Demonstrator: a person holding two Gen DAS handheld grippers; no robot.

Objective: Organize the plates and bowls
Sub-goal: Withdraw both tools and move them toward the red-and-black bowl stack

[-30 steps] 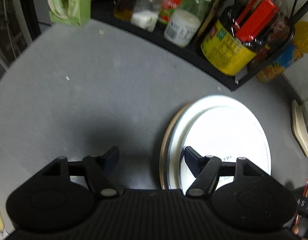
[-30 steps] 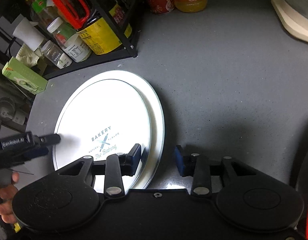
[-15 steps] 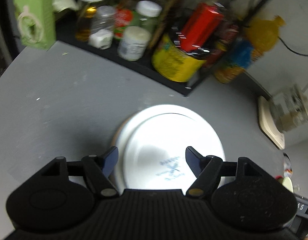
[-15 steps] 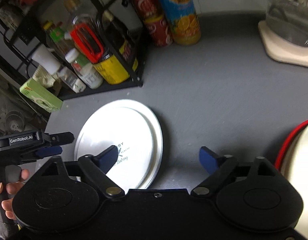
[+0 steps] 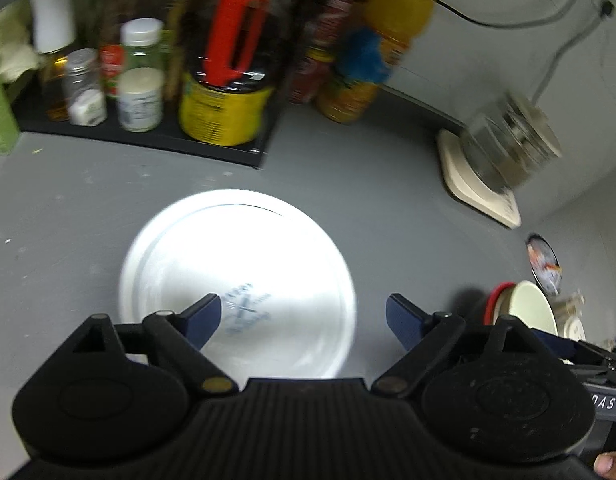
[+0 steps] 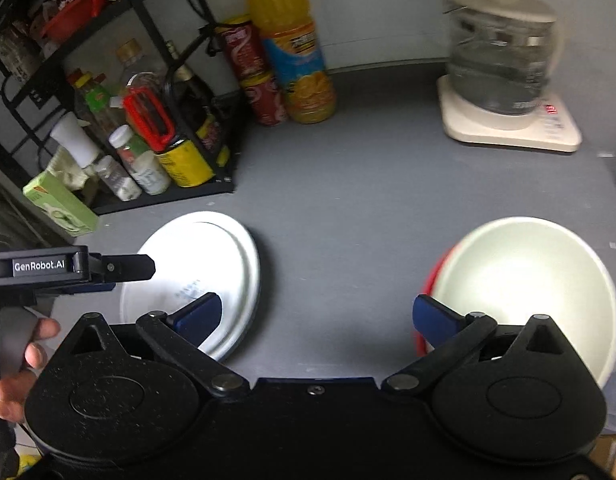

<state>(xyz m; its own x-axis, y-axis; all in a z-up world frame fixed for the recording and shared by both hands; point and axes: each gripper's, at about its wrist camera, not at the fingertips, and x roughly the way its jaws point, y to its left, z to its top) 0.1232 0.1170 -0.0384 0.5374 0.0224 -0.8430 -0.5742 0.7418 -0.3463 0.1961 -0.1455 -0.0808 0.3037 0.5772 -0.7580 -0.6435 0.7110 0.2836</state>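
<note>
While both tools hang above the grey counter with nothing between their fingers, the stock on it reads as follows:

- Left gripper (image 5: 303, 316) — jaws spread wide, released, empty; it hovers over the near edge of the plates.
- Right gripper (image 6: 316, 314) — jaws likewise spread and empty, over bare counter (image 6: 348, 208) between the plates and the bowl.
- Plates (image 5: 237, 280) — white, printed with a small blue mark, flat on the counter; a second rim showing along one side in the right wrist view suggests two stacked, slightly off-centre. They sit just in front of the condiment rack (image 5: 147, 136).
- Bowl (image 6: 524, 292) — pale inside, red outside, well apart from the plates on the right-hand side; it appears to sit in or against another red-rimmed piece, though I cannot tell which.
- Kettle (image 6: 504, 52) on its cream base — at the back right corner.
- Juice bottle (image 6: 295, 48) and cans — against the wall, beside the rack.

Risks, as judged:
- A flat plate offers only a thin rim; a shallow pinch could slip and drop it.
- Lifting the off-centre top plate may drag the lower one.
- A wide swing toward the rack could knock jars over.
- Gripping the bowl by one wall may tip it.
</note>
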